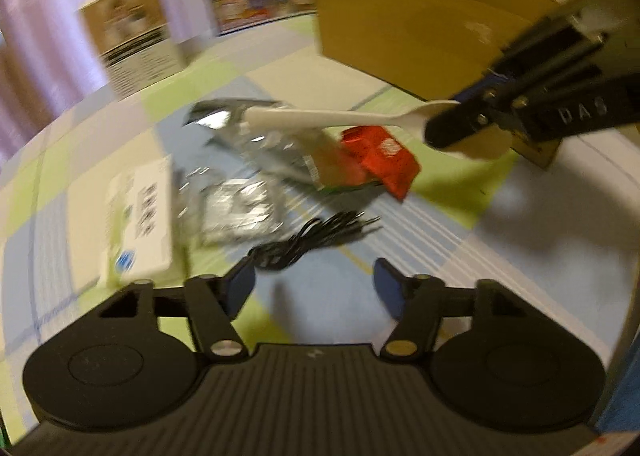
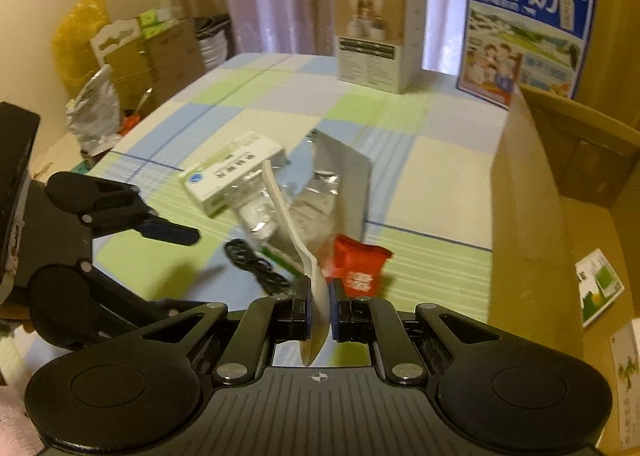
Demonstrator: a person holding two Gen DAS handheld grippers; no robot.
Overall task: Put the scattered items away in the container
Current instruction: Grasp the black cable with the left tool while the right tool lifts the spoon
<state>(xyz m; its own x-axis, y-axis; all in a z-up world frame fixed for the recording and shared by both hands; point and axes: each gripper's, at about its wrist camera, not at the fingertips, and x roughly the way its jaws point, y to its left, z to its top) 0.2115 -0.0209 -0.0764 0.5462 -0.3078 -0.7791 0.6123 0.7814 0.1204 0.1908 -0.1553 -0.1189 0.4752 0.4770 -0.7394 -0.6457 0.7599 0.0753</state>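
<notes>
Heads up on that white spoon (image 2: 308, 256): your right gripper (image 2: 320, 308) is clamped on the bowl end only, so the whole handle sticks out forward over the pile. It's a thin, smooth bit of plastic pinched on a curved surface, and my guess is it can pivot or squirt out if you swing hard.

The cardboard box (image 2: 532, 208) sits just to your right, and its near wall stands tall. The long handle looks likely to clip that wall on the way over and twist in the pads, so I'd lift well above the rim before crossing.

Your left gripper (image 1: 314, 288) hangs with its fingers apart and nothing in them, low over the black cable (image 1: 316, 242). The cable, the foil pouches (image 1: 240, 192), the red packet (image 1: 380, 156) and the white medicine box (image 1: 140, 224) all lie on the checked tablecloth (image 1: 400, 256), packed close. Grabbing the cable there could drag the foil along or snag a loop.
</notes>
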